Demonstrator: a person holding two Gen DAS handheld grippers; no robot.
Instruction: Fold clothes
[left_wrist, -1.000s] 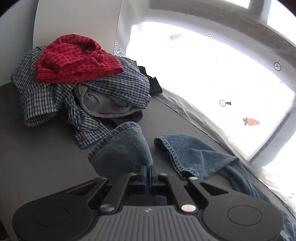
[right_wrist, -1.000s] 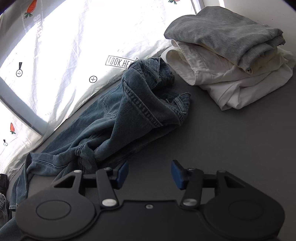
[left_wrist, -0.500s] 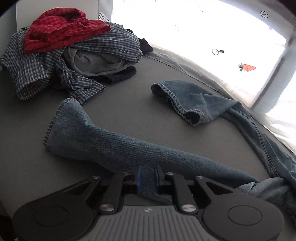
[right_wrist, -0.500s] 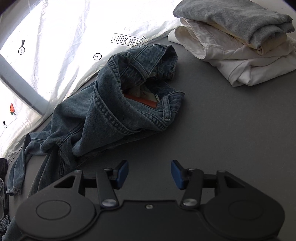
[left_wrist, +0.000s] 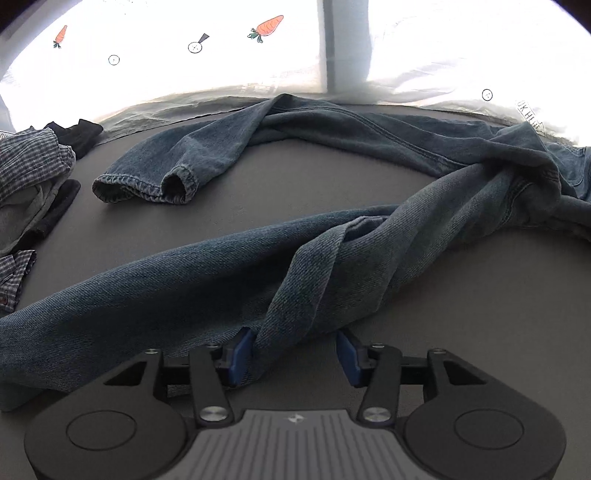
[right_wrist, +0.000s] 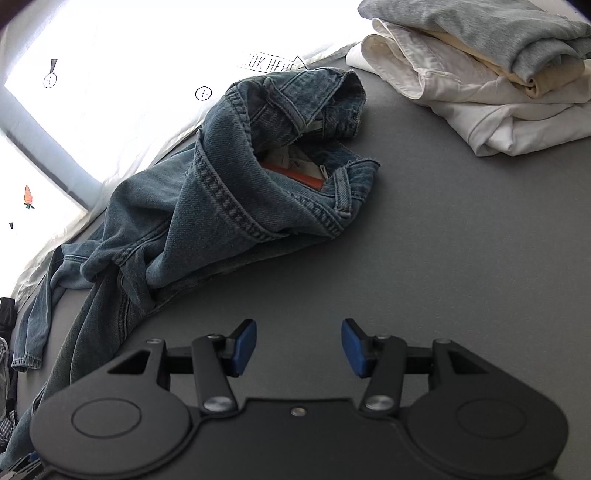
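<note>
1 pr jeans (left_wrist: 332, 258), 1 plaid shirt (left_wrist: 29, 162), 1 folded stack (right_wrist: 480, 85) w/ 3 items: grey on top, cream mid, white btm. 2 grippers: left (left_wrist: 295, 350), right (right_wrist: 299, 347).

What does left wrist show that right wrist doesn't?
Left wrist only: the left gripper open, a fold of the near jeans leg between its fingers, and the plaid shirt pile at the left edge.

Right wrist only: the right gripper open and empty over bare table, the jeans waistband gaping open, and the folded stack, grey on cream and white.

Both: the blue jeans, unfolded, on the grey table beside the printed white sheet.
</note>
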